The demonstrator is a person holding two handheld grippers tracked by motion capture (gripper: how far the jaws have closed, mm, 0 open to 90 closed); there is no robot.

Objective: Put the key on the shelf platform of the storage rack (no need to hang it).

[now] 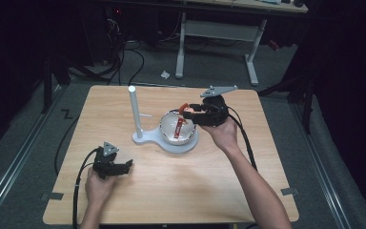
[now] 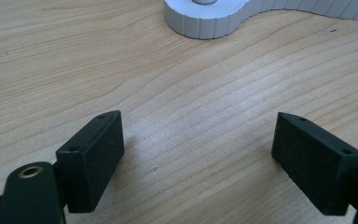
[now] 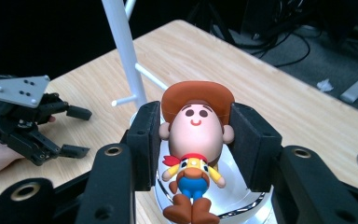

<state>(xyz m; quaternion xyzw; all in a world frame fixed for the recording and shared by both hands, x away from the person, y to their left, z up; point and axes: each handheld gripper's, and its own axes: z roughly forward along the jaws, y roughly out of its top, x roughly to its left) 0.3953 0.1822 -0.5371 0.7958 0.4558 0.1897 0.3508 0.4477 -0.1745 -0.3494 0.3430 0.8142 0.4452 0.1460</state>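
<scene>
A small cowboy figure [image 3: 195, 140] with a brown hat, a yellow shirt and blue trousers hangs between the black pads of my right gripper [image 3: 196, 140], which is shut on its head. In the high view that gripper [image 1: 190, 110] holds the figure [image 1: 187, 109] just above a shiny round dome [image 1: 176, 128] on a white stand [image 1: 148, 139]. My left gripper [image 1: 124, 167] rests low near the table's front left, open, with bare wood between its pads [image 2: 91, 154]. It also appears in the right gripper view, left gripper [image 3: 74, 130], at the far left.
A white post [image 1: 134, 112] with short side pegs rises from the stand's left end. The stand's ribbed white rim [image 2: 205, 21] lies ahead of the left gripper. Cables trail from both grippers over the wooden table [image 1: 171, 191]. A desk frame stands beyond the far edge.
</scene>
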